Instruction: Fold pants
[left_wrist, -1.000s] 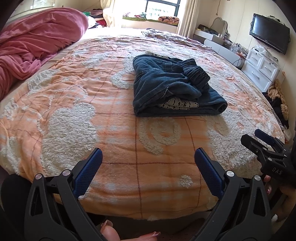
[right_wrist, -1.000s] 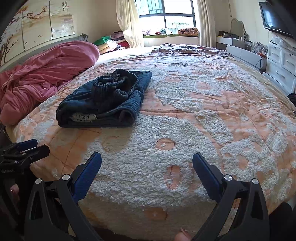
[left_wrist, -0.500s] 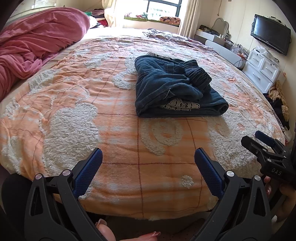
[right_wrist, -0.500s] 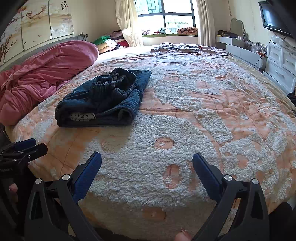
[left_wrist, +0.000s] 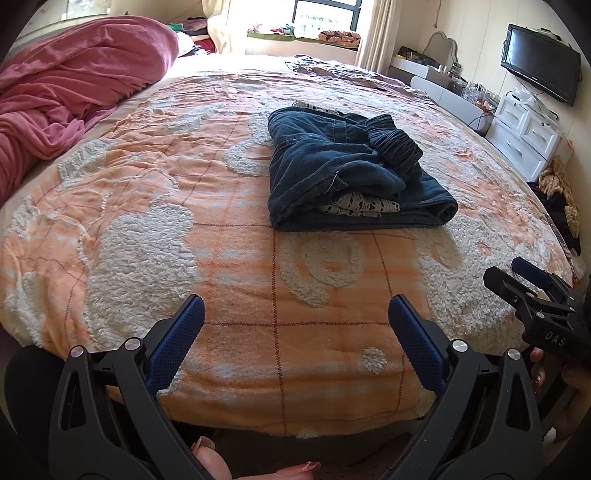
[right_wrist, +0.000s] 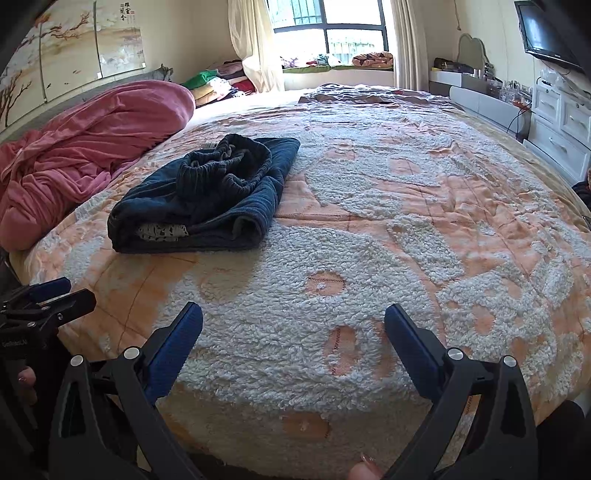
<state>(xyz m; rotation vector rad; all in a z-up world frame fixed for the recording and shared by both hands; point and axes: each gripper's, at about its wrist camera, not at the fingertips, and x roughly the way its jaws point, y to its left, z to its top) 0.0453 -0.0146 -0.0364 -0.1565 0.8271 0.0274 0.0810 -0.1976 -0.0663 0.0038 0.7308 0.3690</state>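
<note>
Dark blue pants (left_wrist: 343, 173) lie folded in a thick bundle on the orange and white bedspread (left_wrist: 147, 236), their ribbed waistband bunched on top and a patterned lining showing at the near edge. They also show in the right wrist view (right_wrist: 210, 195). My left gripper (left_wrist: 295, 321) is open and empty over the near edge of the bed, well short of the pants. My right gripper (right_wrist: 293, 332) is open and empty, to the right of the pants and apart from them. Each gripper shows at the edge of the other's view.
A pink duvet (left_wrist: 74, 81) is heaped along the left side of the bed. White drawers (left_wrist: 524, 136) and a wall TV (left_wrist: 539, 62) stand to the right. A window sill with clothes (right_wrist: 332, 62) is at the far end.
Both grippers have shifted slightly, and the pants now sit a little nearer in both views. The pants have not moved on the bed. Both grippers stay open.
</note>
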